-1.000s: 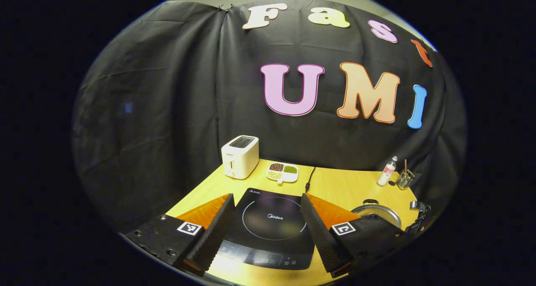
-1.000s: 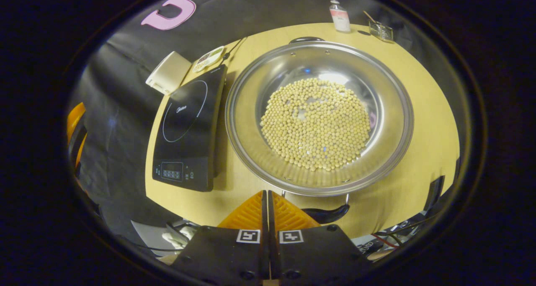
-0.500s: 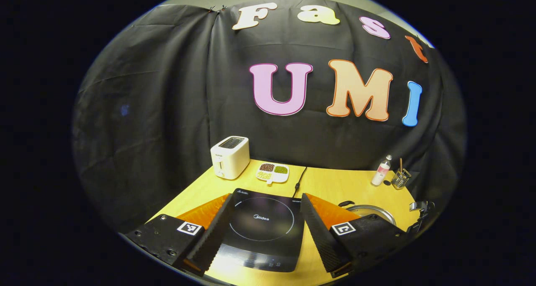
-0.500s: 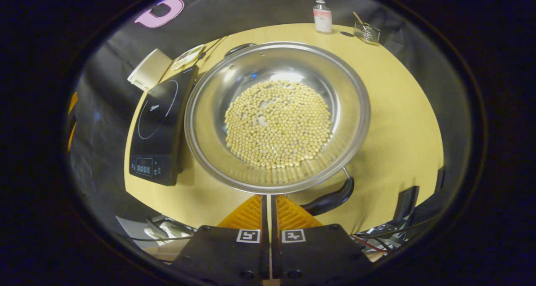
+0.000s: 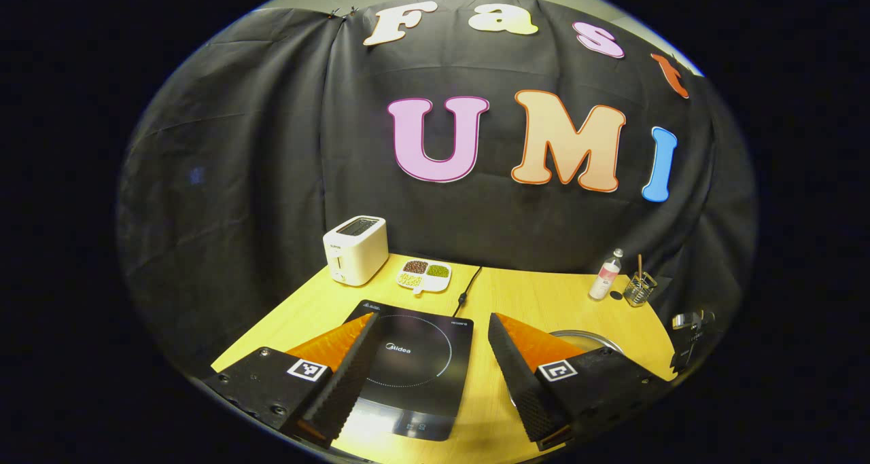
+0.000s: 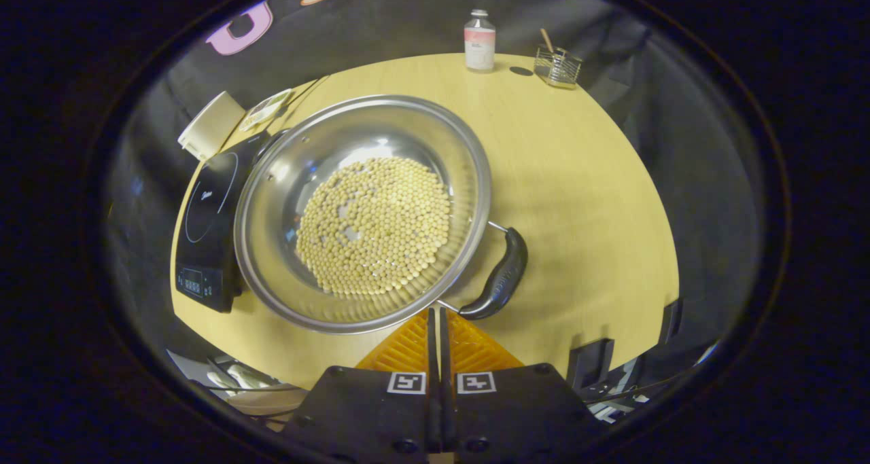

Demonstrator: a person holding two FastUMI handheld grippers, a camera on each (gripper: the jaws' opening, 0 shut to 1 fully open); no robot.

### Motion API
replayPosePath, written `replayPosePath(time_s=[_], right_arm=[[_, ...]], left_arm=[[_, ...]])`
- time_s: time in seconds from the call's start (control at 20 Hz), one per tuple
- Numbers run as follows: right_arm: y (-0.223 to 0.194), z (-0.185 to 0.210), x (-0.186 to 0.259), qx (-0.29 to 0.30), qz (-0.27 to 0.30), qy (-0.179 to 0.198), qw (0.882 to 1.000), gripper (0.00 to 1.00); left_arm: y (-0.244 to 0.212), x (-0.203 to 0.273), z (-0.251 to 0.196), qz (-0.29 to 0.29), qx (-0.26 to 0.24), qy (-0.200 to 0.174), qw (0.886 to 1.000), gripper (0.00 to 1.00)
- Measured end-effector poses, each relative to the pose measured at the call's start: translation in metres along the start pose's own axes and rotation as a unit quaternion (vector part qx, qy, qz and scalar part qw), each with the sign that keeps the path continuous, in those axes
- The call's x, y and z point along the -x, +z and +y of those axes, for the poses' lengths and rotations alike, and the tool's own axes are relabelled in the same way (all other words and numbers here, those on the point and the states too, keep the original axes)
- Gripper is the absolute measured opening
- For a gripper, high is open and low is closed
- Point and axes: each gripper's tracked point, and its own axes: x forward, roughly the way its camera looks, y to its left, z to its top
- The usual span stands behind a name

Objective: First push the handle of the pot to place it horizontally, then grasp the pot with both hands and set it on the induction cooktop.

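Note:
A steel pot (image 6: 272,179) full of pale beans stands on the wooden table (image 6: 578,179), right beside the black induction cooktop (image 6: 204,212). Its black near handle (image 6: 499,280) points to the lower right; a second dark handle (image 6: 270,140) lies by the cooktop. My right gripper (image 6: 436,312) is shut with nothing in it, tips at the pot's near rim just left of the handle's end. In the left gripper view my left gripper (image 5: 431,321) hangs open over the cooktop (image 5: 408,362). The pot's rim (image 5: 584,336) peeks out behind its right finger.
At the back stand a white toaster (image 5: 355,249), a divided dish of beans (image 5: 424,275), a small bottle (image 5: 605,276) and a wire holder (image 5: 639,289). A black cord (image 5: 467,286) runs from the cooktop to the wall. Dark gear (image 5: 690,342) sits off the table's right edge.
The pot has turned, its near handle swinging from below the rim to the right. The right gripper stayed shut. The left gripper's view has drifted right; the cooktop sits further left in it.

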Motion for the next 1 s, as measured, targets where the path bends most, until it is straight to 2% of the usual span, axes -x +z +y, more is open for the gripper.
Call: replayPosePath(time_s=[0.1, 0.15, 0.25, 0.4, 0.65, 0.75, 0.8, 0.9, 0.95, 1.0], right_arm=[[0.009, -0.008, -0.002, 0.0, -0.004, -0.001, 1.0, 0.03], [0.014, -0.011, -0.003, 0.003, -0.007, -0.001, 1.0, 0.0], [0.025, -0.018, -0.006, 0.009, -0.013, -0.001, 1.0, 0.03], [0.041, -0.025, -0.01, 0.022, -0.017, 0.001, 1.0, 0.0], [0.056, -0.031, -0.017, 0.044, -0.021, 0.009, 0.999, 0.03], [0.062, -0.034, -0.02, 0.05, -0.022, 0.012, 0.998, 0.0], [0.065, -0.034, -0.022, 0.053, -0.024, 0.014, 0.998, 0.03], [0.073, -0.036, -0.026, 0.06, -0.028, 0.017, 0.998, 0.0], [0.077, -0.037, -0.027, 0.062, -0.031, 0.018, 0.997, 0.03], [0.08, -0.038, -0.027, 0.063, -0.032, 0.019, 0.997, 0.0]], left_arm=[[-0.002, 0.001, -0.009, 0.004, 0.003, -0.003, 1.0, 0.97], [-0.003, 0.003, -0.013, 0.004, 0.003, -0.003, 1.0, 0.97], [-0.005, 0.005, -0.018, 0.004, 0.004, 0.0, 1.0, 0.97], [-0.01, 0.007, -0.023, 0.007, 0.005, 0.01, 1.0, 0.97], [-0.019, 0.011, -0.029, 0.014, 0.018, 0.028, 0.999, 0.97], [-0.022, 0.012, -0.032, 0.016, 0.021, 0.035, 0.999, 0.97], [-0.023, 0.012, -0.033, 0.016, 0.023, 0.037, 0.999, 0.94], [-0.026, 0.011, -0.038, 0.019, 0.03, 0.037, 0.999, 0.97], [-0.029, 0.011, -0.041, 0.022, 0.033, 0.037, 0.999, 0.97], [-0.032, 0.01, -0.043, 0.025, 0.034, 0.037, 0.998, 0.97]])
